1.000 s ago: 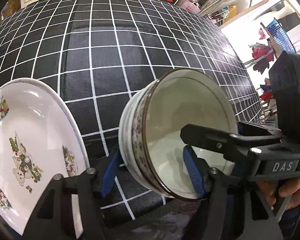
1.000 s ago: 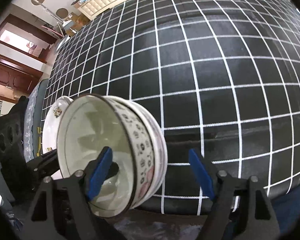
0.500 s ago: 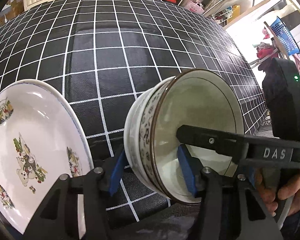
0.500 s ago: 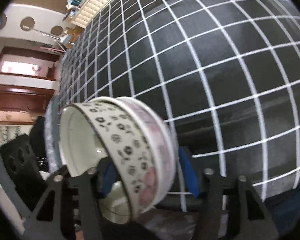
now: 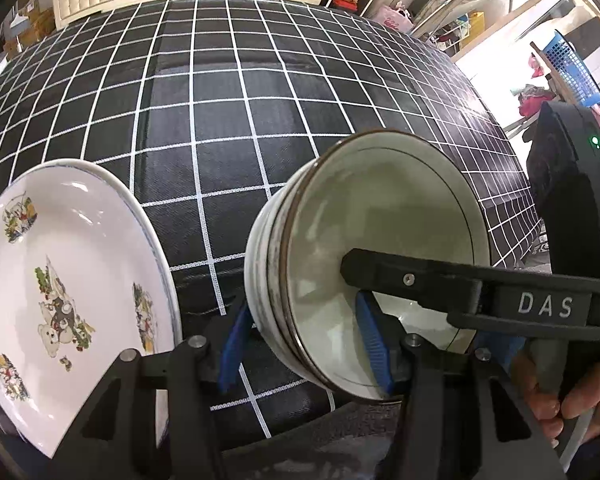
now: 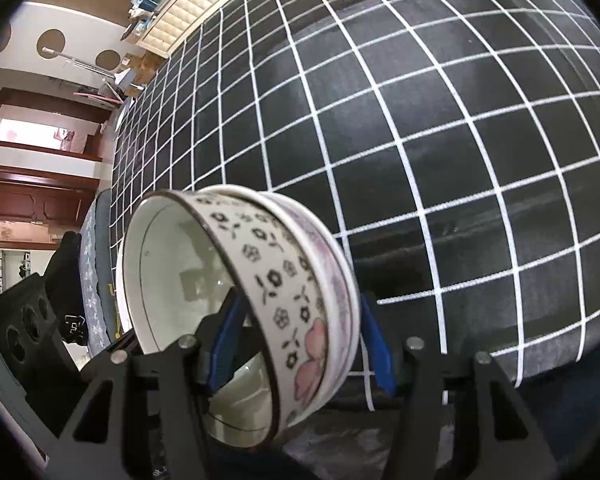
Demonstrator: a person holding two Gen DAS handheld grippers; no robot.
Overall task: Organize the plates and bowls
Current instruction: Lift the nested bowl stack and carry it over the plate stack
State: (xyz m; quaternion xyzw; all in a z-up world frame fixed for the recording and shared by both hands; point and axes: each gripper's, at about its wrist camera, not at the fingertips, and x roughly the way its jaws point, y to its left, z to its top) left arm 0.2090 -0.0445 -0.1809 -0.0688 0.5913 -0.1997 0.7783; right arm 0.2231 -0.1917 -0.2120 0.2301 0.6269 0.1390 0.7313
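- Left hand-held gripper (image 5: 300, 320) first: what is it doing?
- It pinches the wall of the nested bowls (image 5: 380, 220), one blue pad outside the stack, the other inside the top bowl
- And the right hand-held gripper (image 6: 298, 320)?
- Same stack, opposite side of the rim; its pads also clamp the wall, one inside and one outside. A person's hand (image 5: 560, 392) shows on its handle
- So where do the bowls sit?
- Tipped on their side between the two tools, over the near edge of the black grid cloth (image 5: 220, 120). Whether they touch the cloth I cannot tell
- What looks done?
- The bowls are already nested: a flower-printed one sits inside at least one more. The bear-print plate (image 5: 60, 260) lies just to the left, apart from them; a second rim seems to show under it, though I am not sure
- What is left, then?
- I judge the stack must be righted and set down, probably by or on the plate
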